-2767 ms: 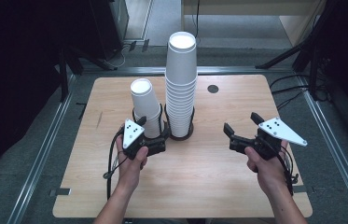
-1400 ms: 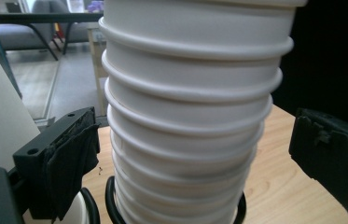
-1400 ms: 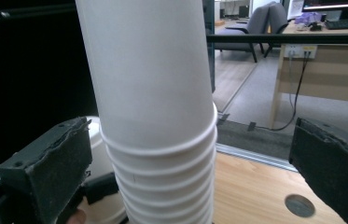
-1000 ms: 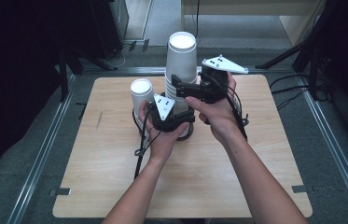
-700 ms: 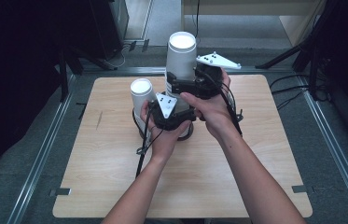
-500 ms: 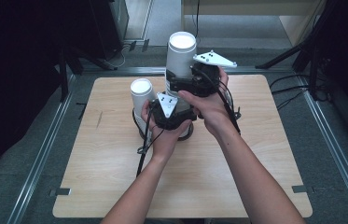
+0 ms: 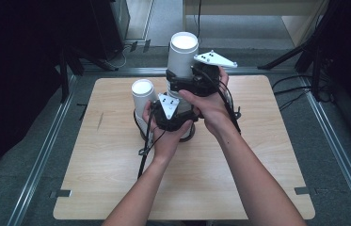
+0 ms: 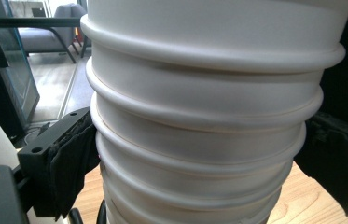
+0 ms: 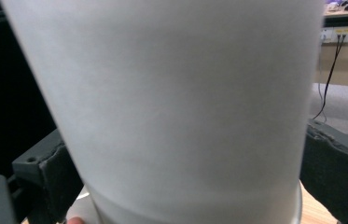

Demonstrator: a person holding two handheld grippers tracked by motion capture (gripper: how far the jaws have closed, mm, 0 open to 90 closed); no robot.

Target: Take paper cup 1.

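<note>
A tall stack of white paper cups [image 7: 183, 52] stands in a black holder [image 7: 188, 136] at the table's middle. My left gripper [image 7: 177, 107] is closed around its lower part; in the left gripper view both pads [image 8: 71, 163] press against the ribbed rims [image 8: 199, 140], and the jaws have just been closing a little. Higher up, my right gripper [image 7: 185, 84] clasps the top cup [image 9: 181, 107], whose smooth wall sits between the pads [image 9: 335, 172]; its jaws have just been opening slightly with the cup still between them.
A shorter stack of white cups [image 7: 143, 93] stands just left of the tall one, close to my left hand. The wooden table [image 7: 258, 165] has metal rails along both sides. Cables trail from both grippers over the table.
Both grippers, earlier apart on the table, have come in to the tall stack. Over the last second the right gripper has shifted slightly up and left; the left one has stayed put.
</note>
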